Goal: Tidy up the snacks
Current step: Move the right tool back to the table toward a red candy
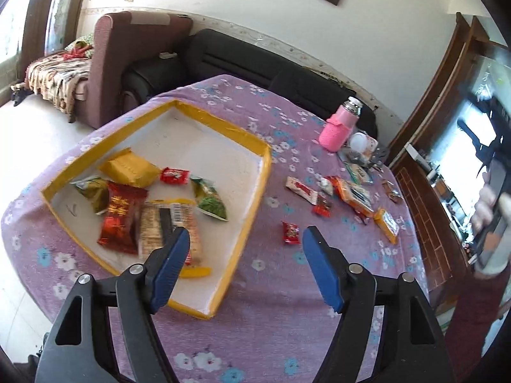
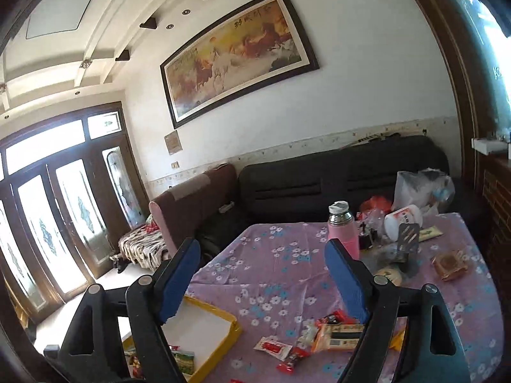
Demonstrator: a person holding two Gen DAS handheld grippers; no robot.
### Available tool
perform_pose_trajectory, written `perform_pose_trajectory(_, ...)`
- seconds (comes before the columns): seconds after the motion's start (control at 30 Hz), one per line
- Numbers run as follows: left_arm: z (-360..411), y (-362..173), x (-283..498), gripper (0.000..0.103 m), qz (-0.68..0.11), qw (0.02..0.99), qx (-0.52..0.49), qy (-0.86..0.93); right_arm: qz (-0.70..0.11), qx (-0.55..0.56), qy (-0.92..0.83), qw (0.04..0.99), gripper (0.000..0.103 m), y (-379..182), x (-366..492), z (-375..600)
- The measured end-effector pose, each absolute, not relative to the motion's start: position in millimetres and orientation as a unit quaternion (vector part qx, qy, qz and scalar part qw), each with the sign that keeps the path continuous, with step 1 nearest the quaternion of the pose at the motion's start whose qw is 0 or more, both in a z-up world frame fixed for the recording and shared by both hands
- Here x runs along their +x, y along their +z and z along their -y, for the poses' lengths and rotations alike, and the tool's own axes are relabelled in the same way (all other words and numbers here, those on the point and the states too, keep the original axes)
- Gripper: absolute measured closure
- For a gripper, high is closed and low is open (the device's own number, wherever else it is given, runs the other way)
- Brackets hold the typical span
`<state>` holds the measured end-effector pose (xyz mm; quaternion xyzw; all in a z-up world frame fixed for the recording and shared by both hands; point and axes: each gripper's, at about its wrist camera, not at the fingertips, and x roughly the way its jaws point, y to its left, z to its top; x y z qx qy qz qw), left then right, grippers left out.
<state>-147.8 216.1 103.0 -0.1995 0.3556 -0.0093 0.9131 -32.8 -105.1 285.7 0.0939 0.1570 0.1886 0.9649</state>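
A shallow white box with a yellow rim [image 1: 255, 188] lies on the purple flowered tablecloth and holds several snack packets: a yellow one [image 1: 129, 167], a dark red one [image 1: 119, 217], green ones [image 1: 209, 202] and a cracker pack [image 1: 166, 223]. Loose snacks lie right of it: a small red packet [image 1: 290, 232], a white-red one [image 1: 301, 190], an orange pack [image 1: 354, 194]. My left gripper [image 1: 244, 237] is open and empty above the box's near right edge. My right gripper [image 2: 262, 255] is open and empty, raised above the table; the box [image 2: 220, 344] and the loose snacks [image 2: 335, 335] show below it.
A pink thermos [image 1: 340, 126] and a cluster of small items with a white jar [image 1: 361, 146] stand at the table's far right. A black sofa [image 1: 242, 60] and a maroon armchair [image 1: 127, 51] stand behind the table. The person's hand with the other gripper [image 1: 491, 198] is at the right edge.
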Motion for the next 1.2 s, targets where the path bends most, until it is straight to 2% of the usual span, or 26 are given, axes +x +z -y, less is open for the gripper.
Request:
perform_pose_trajectory(0.17,-198,90,-140,0.030,-0.371,0.907,-0.198,-0.030,-0.246,0.088,0.170,0.950,0.018,207,-20,114)
perform_pose_trajectory(0.37,-183,77,-130,0.030,-0.394,0.896,-0.192,-0.066,-0.324,0.180,0.145,0.917,0.020,121,1,146)
perform_pose_trajectory(0.53,-171,63,-120,0.030,-0.419,0.884,-0.187,-0.096,-0.349,0.190,0.106,0.911,0.022,91,18,170)
perform_pose_trajectory(0.67,-164,56,-115,0.030,-0.429,0.877,-0.183,-0.116,-0.375,0.186,0.097,0.903,0.029,75,29,171)
perform_pose_trajectory(0.73,-160,56,-115,0.030,-0.430,0.877,-0.176,-0.125,-0.394,0.173,0.113,0.895,0.034,66,38,158)
perform_pose_trajectory(0.97,-157,60,-119,0.030,-0.421,0.885,-0.147,-0.135,-0.456,0.094,0.132,0.875,0.039,32,65,76)
perform_pose_trajectory(1.13,-157,62,-123,0.030,-0.411,0.892,-0.126,-0.141,-0.464,0.038,0.100,0.879,0.056,17,78,34)
perform_pose_trajectory(1.17,-157,62,-123,0.030,-0.410,0.892,-0.125,-0.144,-0.466,0.029,0.097,0.879,0.070,16,79,30)
perform_pose_trajectory(1.2,-157,62,-123,0.030,-0.408,0.892,-0.126,-0.149,-0.464,0.021,0.092,0.881,0.078,14,78,27)
